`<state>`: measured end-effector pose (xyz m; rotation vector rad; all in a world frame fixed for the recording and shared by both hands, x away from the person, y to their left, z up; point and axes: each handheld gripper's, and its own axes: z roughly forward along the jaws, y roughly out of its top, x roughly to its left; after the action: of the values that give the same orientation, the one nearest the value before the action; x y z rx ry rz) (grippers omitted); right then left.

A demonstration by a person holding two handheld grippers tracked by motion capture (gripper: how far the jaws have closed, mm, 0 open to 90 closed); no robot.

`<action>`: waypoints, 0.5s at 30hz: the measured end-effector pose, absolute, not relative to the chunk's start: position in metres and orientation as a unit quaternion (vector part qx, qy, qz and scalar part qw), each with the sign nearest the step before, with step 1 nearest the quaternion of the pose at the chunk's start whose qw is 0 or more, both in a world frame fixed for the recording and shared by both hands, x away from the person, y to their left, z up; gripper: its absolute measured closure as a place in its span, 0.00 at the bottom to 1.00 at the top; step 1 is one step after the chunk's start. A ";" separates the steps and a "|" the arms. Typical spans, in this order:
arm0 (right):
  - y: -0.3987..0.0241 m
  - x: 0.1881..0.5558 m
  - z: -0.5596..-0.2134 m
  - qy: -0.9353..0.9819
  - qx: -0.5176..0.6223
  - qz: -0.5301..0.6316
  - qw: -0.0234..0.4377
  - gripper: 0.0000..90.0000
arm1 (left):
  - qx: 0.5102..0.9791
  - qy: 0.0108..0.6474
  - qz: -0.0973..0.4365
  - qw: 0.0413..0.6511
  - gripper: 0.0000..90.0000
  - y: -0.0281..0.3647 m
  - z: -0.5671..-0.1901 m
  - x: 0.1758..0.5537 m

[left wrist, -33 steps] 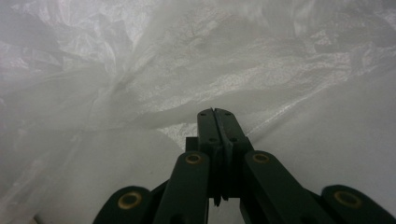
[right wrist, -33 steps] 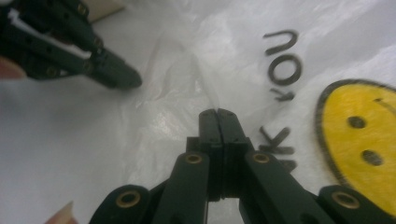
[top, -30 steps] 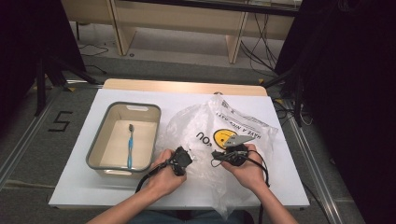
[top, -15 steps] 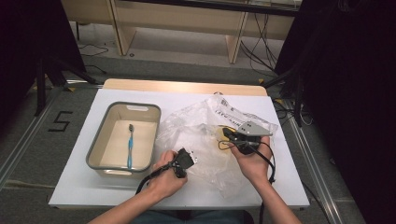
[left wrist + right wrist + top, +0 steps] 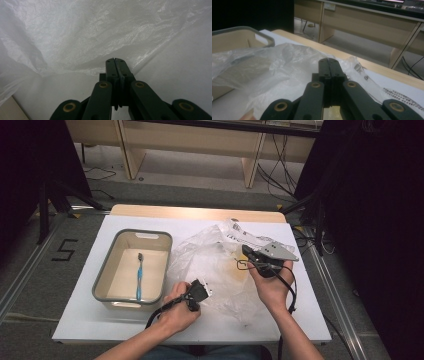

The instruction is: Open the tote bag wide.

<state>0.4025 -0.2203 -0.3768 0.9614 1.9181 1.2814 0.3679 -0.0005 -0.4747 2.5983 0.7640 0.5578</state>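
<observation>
Both grippers, left (image 5: 200, 291) and right (image 5: 248, 254), clamped on plastic bag (image 5: 215, 265); thin film may tear if pulled apart

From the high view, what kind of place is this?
Likely a lab or office recording station, not a home: a white-topped table on carpet with a taped floor marking, wooden desks behind with loose cables, dark curtains at the sides.
</observation>
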 end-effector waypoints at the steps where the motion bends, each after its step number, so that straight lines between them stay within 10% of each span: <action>1: -0.221 0.402 -0.375 0.726 0.366 0.489 0.317 1.00 | 0.923 0.271 0.199 0.187 0.99 0.000 -0.475 0.368; 15: -0.218 0.405 -0.375 0.721 0.368 0.493 0.319 1.00 | 0.921 0.273 0.184 0.210 0.94 0.005 -0.468 0.368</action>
<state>0.4051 -0.2179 -0.3749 0.9673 1.8957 1.2953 0.3677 0.0054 -0.4679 2.5605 0.7586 0.5106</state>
